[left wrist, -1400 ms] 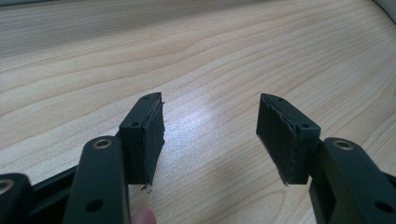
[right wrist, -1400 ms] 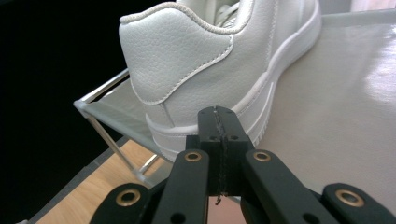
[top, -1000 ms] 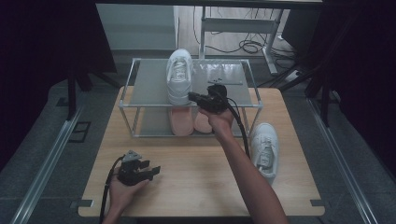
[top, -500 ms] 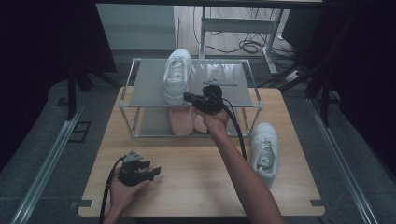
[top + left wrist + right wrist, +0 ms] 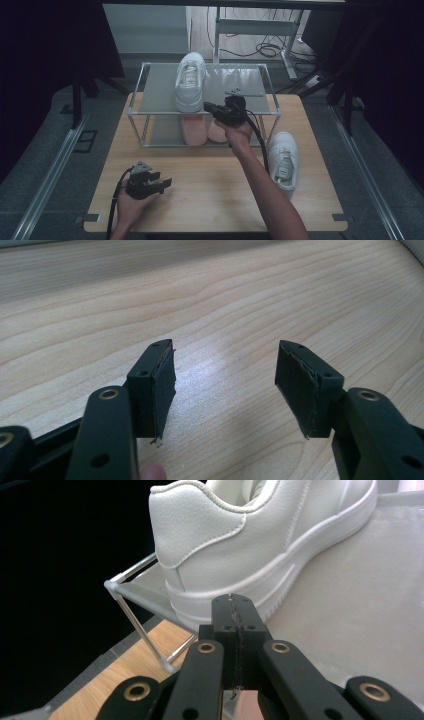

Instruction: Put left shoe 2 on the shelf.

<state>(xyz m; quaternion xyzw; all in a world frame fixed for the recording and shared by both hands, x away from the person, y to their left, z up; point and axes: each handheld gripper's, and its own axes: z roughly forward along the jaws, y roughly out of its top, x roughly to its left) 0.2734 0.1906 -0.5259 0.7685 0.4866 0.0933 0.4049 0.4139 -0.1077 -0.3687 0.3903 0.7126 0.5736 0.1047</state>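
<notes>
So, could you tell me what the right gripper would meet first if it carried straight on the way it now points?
Most likely the white sneaker on the rack's top shelf. The right gripper, jaws shut with nothing between them, points at the sole near the shoe's heel, very close; whether it already touches is unclear.

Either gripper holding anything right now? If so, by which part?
Nothing held. Right gripper is shut empty beside the white shoe; left gripper is open over the table.
</notes>
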